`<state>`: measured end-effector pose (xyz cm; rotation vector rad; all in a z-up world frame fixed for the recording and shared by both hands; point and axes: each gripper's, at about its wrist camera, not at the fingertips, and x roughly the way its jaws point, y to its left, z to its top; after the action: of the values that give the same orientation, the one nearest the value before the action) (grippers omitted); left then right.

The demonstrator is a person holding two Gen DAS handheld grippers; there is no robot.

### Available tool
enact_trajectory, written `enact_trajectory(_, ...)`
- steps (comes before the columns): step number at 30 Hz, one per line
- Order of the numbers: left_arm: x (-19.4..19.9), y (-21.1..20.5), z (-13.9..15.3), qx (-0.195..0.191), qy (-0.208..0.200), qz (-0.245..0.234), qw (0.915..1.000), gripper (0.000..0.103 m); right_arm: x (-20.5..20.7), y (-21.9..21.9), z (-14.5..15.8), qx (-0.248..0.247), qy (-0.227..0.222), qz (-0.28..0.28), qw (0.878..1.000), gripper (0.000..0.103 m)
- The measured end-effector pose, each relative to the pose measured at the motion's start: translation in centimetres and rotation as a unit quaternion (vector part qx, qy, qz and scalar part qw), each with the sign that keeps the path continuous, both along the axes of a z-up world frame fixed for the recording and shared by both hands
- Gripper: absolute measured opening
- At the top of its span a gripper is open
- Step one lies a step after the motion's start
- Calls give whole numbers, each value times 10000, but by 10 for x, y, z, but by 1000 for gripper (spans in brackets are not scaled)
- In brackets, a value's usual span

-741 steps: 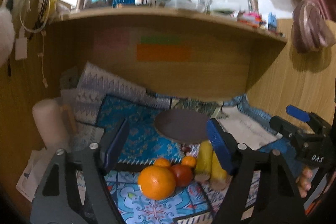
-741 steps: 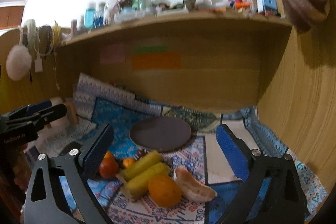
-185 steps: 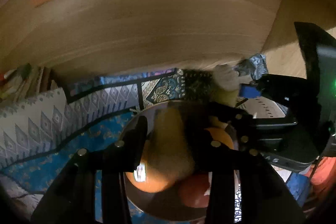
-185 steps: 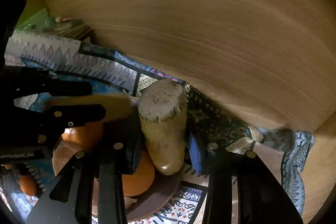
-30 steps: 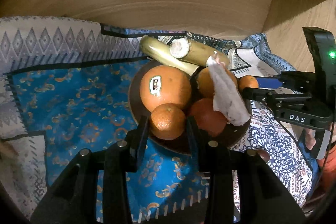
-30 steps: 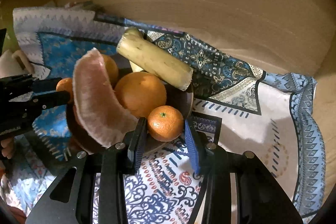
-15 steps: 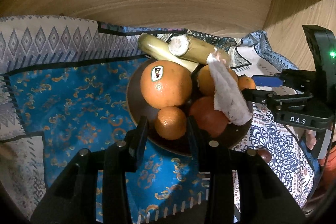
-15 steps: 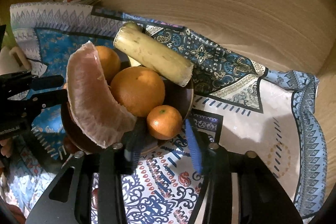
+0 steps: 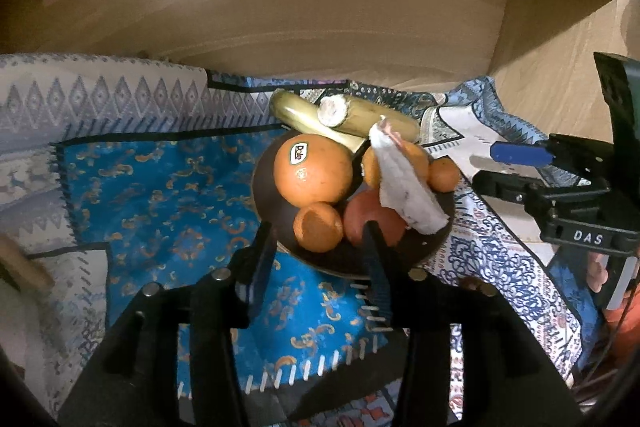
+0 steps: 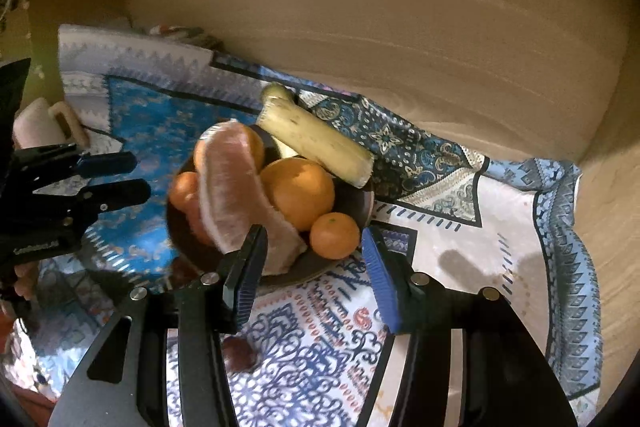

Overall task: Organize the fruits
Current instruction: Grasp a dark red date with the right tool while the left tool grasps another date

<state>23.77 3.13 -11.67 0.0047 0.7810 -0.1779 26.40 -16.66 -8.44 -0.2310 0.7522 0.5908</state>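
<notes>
Right wrist view: plate [image 10: 348, 203] piled with oranges, pomelo wedge [image 10: 236, 199], 2 bananas. Right gripper [image 10: 314, 279] and left gripper [image 9: 320, 259] jaws part-open, empty. Risk: nudged mandarin [image 10: 334, 235] rolls off rim.

Orange fruits [image 9: 313, 174], yellow bananas [image 10: 316, 141] and a pale pink wedge [image 10: 236, 195] fill the dark brown plate [image 9: 276, 223] on blue patterned cloth [image 9: 168, 195].

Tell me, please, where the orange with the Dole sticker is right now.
In the left wrist view, the Dole orange sits on the left side of the dark plate, just behind a small mandarin and in front of the bananas.
</notes>
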Motion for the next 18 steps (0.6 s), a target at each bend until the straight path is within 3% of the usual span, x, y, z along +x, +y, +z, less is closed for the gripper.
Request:
enact_trajectory(5,-18,-3,7,43,-90,-28,9999,48,-18,2,1,-35,-169,74,9998,52)
enact_trajectory(18,-43,-11,-20,51,286,-123,9995,51,-45,4,-39,10,433,239,9988,52)
